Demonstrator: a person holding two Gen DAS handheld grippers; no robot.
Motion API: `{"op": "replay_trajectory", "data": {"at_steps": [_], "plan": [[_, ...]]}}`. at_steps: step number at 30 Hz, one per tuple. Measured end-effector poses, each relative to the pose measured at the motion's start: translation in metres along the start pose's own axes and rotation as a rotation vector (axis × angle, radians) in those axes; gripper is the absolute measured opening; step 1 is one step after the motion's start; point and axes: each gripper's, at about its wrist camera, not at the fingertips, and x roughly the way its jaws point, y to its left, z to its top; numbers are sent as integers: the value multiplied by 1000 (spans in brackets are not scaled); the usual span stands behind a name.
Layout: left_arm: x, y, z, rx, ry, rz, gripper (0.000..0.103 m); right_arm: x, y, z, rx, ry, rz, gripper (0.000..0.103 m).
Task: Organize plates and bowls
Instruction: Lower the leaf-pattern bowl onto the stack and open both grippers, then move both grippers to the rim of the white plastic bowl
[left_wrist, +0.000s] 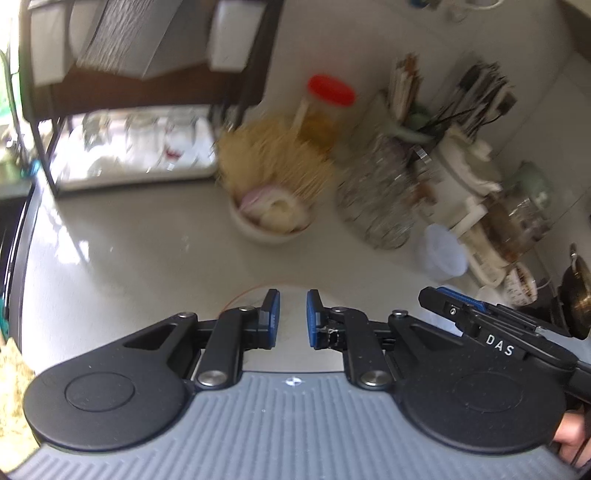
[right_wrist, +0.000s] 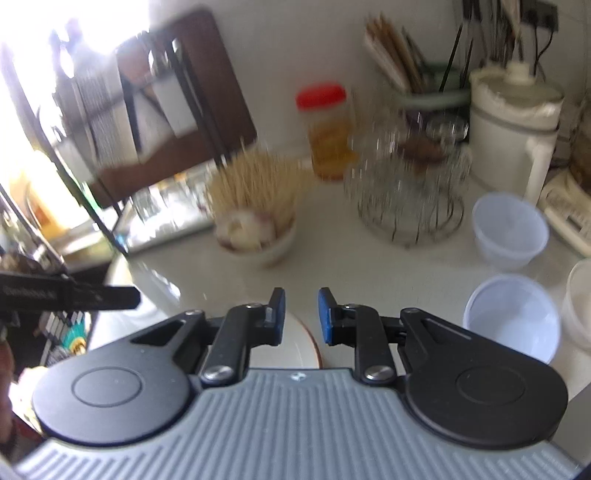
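Both claws, left claw (left_wrist: 293, 319) and right claw (right_wrist: 302, 317), hung empty, slightly parted; next, I judged, spread wide toward the plastic bowl (right_wrist: 511, 319) at three o'clock.

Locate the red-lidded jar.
The red-lidded jar stands toward the back of the counter, centre in both views, behind the bowl of sticks, left of the wire basket.

- jar (right_wrist: 327, 136) has a bright red lid, yellowish-orange stuff inside
- both plastic bowls (right_wrist: 511, 230) near the counter's (right_wrist: 332, 240) right edge are milky, see-through white
- plate (right_wrist: 295, 345) is white with a thin reddish-brown rim
- counter is plain off-white
- gripper pads (left_wrist: 314, 319) are blue, arms black, ribbed grey base
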Motion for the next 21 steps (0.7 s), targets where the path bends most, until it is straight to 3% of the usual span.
{"op": "replay_trajectory", "data": {"at_steps": [10,21], "plan": [[-25,-55,4,68,-63,-39,16,-65,-9,16,-16,-124,-3,22],[-28,-111,-23,52,-110,-23,16,-105,-55,7,-46,-155,1,22]]}}
